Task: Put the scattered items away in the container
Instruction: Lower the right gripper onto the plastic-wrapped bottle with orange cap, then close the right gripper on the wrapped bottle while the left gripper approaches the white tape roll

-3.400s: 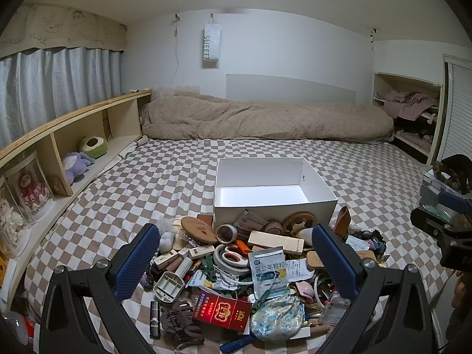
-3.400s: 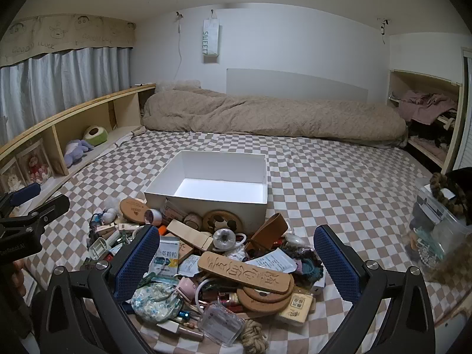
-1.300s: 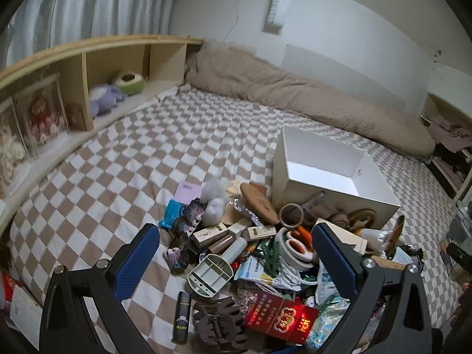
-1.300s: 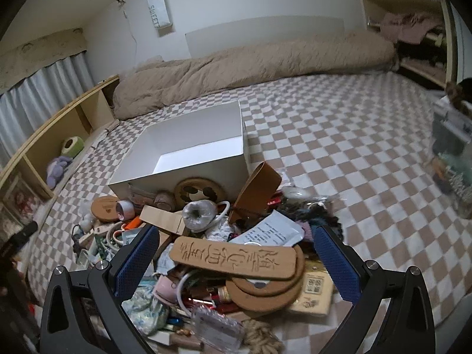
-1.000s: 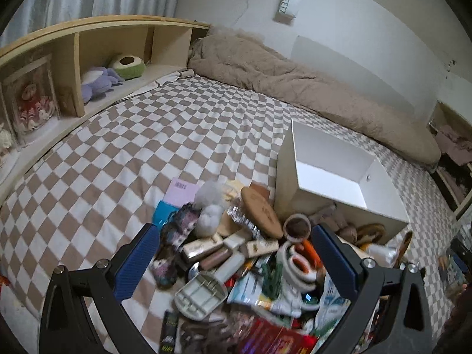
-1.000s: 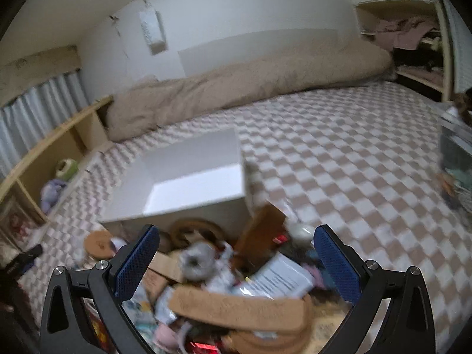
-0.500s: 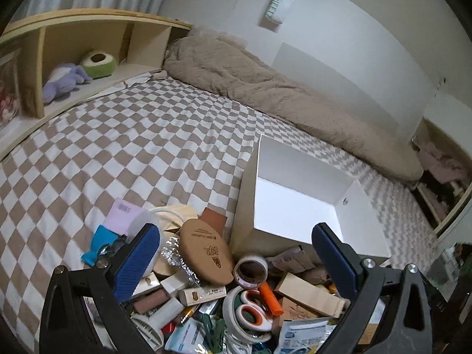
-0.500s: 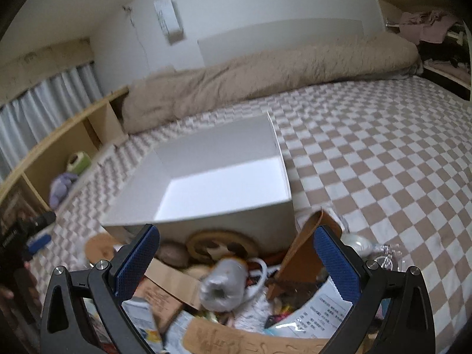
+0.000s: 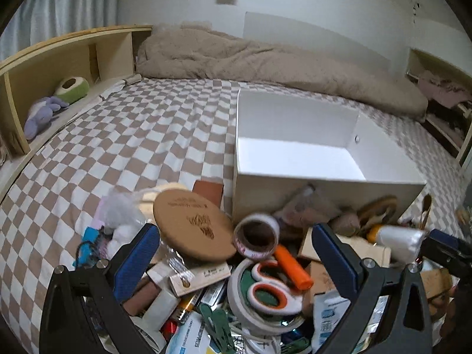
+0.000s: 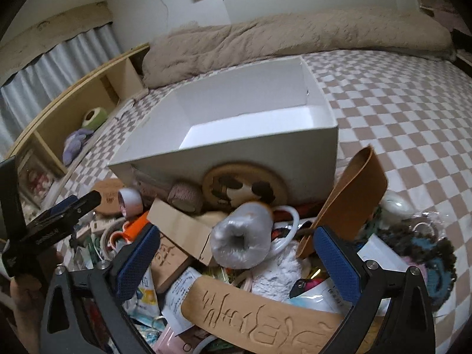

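An empty white box (image 9: pixel 324 188) stands on the checkered bed, also in the right wrist view (image 10: pixel 236 150). A pile of items lies in front of it. My left gripper (image 9: pixel 236 259) is open low over a tape roll (image 9: pixel 256 235), a round cork disc (image 9: pixel 191 224) and orange-handled scissors (image 9: pixel 267 290). My right gripper (image 10: pixel 237 261) is open with a plastic-wrapped roll (image 10: pixel 242 239) between its fingers, untouched. A carved wooden board (image 10: pixel 265 321) lies below it.
A brown leather piece (image 10: pixel 351 194) leans by the box. A wooden shelf (image 9: pixel 59 67) with plush toys runs along the left. A beige duvet (image 9: pixel 265 62) lies at the back. A dark fuzzy item (image 10: pixel 424 253) sits to the right.
Both grippers have moved forward and down toward the pile. The right one now frames the plastic-wrapped roll; the left one is closer over the tape roll and scissors.
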{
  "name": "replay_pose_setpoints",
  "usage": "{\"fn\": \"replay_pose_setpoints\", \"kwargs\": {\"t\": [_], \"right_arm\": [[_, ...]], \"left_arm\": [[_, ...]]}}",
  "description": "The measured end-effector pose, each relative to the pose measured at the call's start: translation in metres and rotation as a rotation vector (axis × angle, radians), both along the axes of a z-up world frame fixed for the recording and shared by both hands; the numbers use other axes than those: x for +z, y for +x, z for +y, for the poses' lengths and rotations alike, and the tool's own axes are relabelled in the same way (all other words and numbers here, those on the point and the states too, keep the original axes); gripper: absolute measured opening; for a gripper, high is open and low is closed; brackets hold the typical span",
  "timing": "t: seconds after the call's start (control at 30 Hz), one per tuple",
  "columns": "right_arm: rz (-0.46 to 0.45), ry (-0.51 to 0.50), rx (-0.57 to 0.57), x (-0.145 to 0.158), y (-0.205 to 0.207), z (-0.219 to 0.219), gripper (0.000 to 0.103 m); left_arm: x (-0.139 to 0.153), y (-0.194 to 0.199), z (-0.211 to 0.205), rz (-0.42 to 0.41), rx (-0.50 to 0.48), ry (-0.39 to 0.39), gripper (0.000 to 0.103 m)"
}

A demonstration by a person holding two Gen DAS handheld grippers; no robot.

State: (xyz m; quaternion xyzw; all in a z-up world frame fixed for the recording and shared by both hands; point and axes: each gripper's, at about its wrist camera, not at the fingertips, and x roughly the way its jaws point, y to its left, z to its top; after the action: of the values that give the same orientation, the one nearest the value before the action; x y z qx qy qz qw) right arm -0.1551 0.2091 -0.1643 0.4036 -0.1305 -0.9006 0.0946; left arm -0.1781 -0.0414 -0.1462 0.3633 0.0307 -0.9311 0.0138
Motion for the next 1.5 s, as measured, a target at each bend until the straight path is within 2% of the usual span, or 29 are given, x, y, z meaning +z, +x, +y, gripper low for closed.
{"fn": "replay_pose_setpoints", "kwargs": {"t": [0.1,0.13,0.2,0.23,0.27,0.53,0.67,0.9,1.0,1.23,1.4,1.5], "right_arm": [[-0.013,-0.005,0.005,-0.003,-0.006,-0.002,0.101],[-0.011,-0.001,0.008,-0.004,-0.007,-0.003,0.094],[-0.014,0.03,0.007,-0.006,-0.011,-0.008,0.071],[-0.02,0.05,-0.002,-0.008,-0.013,-0.01,0.053],[-0.027,0.052,-0.006,-0.01,-0.014,-0.01,0.046],[-0.033,0.065,0.009,-0.012,-0.015,-0.012,0.044],[-0.015,0.009,-0.036,-0.007,-0.008,-0.001,0.043],[0.005,-0.073,-0.048,0.001,0.006,0.011,0.043],[0.01,-0.081,-0.046,0.004,0.008,0.012,0.043],[0.011,-0.104,-0.044,0.005,0.009,0.015,0.043],[0.012,-0.11,-0.041,0.008,0.011,0.016,0.043],[0.011,-0.117,-0.039,0.009,0.013,0.017,0.043]], "left_arm": [[-0.01,0.0,0.004,-0.015,-0.011,-0.034,0.103],[-0.012,-0.001,0.006,-0.017,-0.016,-0.039,0.103],[-0.017,-0.002,0.008,-0.022,-0.026,-0.048,0.103],[-0.018,-0.003,0.009,-0.024,-0.029,-0.047,0.103],[-0.019,-0.004,0.009,-0.028,-0.032,-0.041,0.103],[-0.021,-0.006,0.007,-0.019,-0.037,-0.008,0.103],[-0.019,-0.004,0.007,-0.006,-0.04,0.006,0.103],[-0.012,-0.001,0.012,0.051,-0.055,-0.026,0.088],[-0.007,0.0,0.012,0.085,-0.062,-0.032,0.076],[0.001,0.008,0.022,0.151,-0.13,-0.069,0.075],[-0.009,-0.003,0.031,0.095,-0.177,-0.079,0.075],[-0.015,-0.01,0.03,0.048,-0.185,-0.047,0.068]]}}
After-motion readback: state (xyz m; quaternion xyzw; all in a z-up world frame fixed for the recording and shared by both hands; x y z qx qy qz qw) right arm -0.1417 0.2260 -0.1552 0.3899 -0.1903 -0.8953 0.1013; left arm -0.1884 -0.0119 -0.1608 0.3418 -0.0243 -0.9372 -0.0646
